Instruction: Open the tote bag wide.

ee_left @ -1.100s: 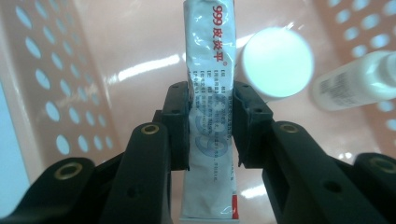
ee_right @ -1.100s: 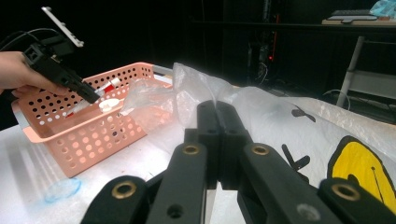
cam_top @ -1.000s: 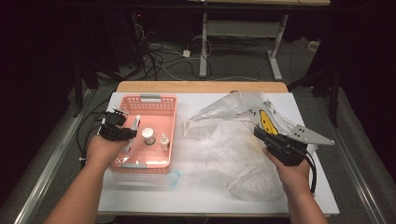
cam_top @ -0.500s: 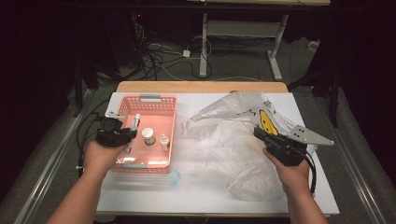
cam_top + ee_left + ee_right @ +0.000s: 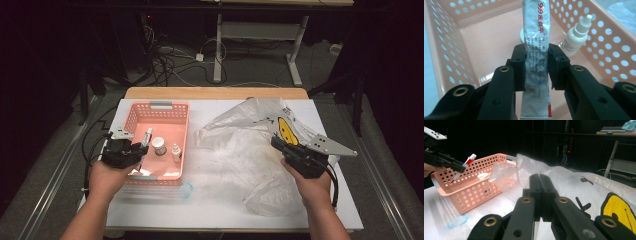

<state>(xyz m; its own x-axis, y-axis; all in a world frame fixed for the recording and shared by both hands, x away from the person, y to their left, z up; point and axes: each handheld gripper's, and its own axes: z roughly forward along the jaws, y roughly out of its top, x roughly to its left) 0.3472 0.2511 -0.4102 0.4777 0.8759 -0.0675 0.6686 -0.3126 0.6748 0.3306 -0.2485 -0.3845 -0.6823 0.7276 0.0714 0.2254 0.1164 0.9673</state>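
The ointment tube, pinched upright by the left gripper, has been drawn back toward the near left corner of the pink basket, apparently being lifted out, while the right gripper stays clamped on the plastic bag.

Dropper bottle; white jar

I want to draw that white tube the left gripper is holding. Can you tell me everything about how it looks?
The tube is long, flat and soft-looking, white with red characters near one end and small grey-blue print down its body. Seen from the right gripper view, it has a white cap and a red band at its raised end. The left gripper clamps it at the middle, its fingers pressing both sides. It is held tilted over the pink basket, off the basket's floor.
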